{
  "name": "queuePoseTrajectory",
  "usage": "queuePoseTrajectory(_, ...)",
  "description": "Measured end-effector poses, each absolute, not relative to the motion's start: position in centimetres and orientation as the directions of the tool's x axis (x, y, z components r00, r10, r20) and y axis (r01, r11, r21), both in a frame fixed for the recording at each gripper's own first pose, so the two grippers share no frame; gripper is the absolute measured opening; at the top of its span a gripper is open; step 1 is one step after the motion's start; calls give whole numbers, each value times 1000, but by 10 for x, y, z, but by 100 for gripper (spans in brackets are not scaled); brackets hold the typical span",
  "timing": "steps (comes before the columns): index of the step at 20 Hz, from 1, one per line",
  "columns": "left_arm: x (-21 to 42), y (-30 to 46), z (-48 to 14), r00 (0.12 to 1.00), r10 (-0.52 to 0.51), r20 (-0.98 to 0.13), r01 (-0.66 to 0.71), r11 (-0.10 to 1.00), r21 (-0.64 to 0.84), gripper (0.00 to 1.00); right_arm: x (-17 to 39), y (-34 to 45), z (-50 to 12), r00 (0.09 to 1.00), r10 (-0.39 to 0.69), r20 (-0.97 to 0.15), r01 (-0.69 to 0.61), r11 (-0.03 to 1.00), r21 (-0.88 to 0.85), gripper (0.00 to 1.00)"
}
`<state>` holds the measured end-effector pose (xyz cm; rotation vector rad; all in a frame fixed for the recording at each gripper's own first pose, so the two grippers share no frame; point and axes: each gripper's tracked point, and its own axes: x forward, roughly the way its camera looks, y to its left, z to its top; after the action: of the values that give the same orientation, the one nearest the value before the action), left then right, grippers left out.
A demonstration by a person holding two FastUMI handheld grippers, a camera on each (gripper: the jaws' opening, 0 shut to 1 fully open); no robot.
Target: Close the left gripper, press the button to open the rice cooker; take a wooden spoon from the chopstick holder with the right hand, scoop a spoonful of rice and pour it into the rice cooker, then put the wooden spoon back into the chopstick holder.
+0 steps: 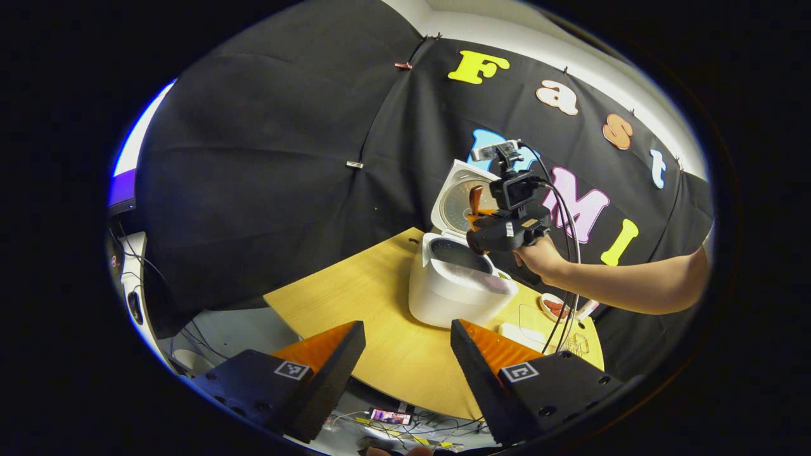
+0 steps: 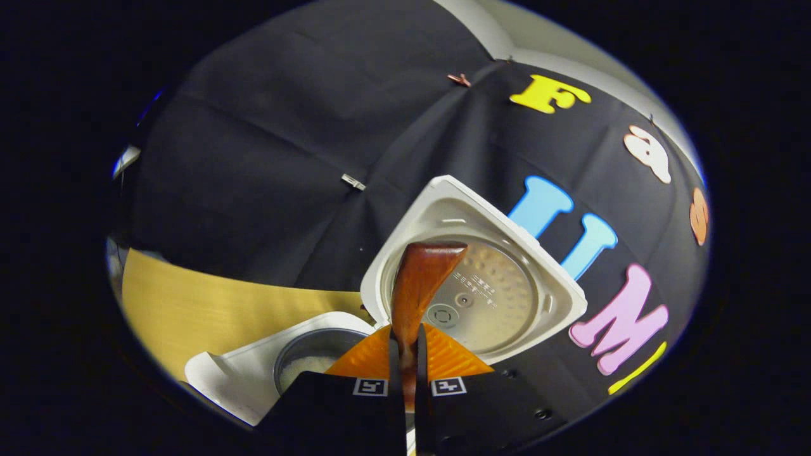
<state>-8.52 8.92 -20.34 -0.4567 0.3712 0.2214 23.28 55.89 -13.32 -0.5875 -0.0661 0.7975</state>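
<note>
Spoon (image 2: 419,278) clamped between our right gripper (image 2: 405,354) fingers, bowl raised over open rice cooker (image 1: 453,288), rice already inside; left gripper (image 1: 405,345) idles, fingers spread, clear of the pour.

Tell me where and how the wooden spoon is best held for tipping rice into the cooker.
Grip the wooden spoon on its narrow handle, as the right gripper does now: fingers closing from both flat sides, bowl end free ahead of them. The slim handle fits between the fingers, and the wide bowl stays clear above the open rice cooker, probably easy to tilt.
</note>
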Motion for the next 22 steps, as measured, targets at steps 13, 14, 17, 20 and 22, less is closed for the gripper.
queuePoseTrajectory(13, -108, 90, -202, 908, 147, -393, -303, 877, -372, 94, 254, 525, -115, 766, 605, -217, -638, 757, -141, 10)
queuePoseTrajectory(14, -109, 90, -200, 909, 144, -391, -299, 879, -371, 94, 258, 519, -111, 763, 606, -225, -630, 775, -46, 10)
queuePoseTrajectory(17, -110, 90, -197, 915, 135, -380, -285, 883, -372, 94, 268, 488, -101, 767, 598, -234, -565, 802, 196, 10)
queuePoseTrajectory(20, -111, 87, -191, 920, 129, -369, -272, 889, -368, 94, 279, 452, -87, 781, 587, -215, -469, 778, 419, 10)
queuePoseTrajectory(22, -111, 85, -188, 924, 122, -361, -257, 899, -354, 94, 281, 417, -71, 796, 577, -183, -415, 740, 530, 10)
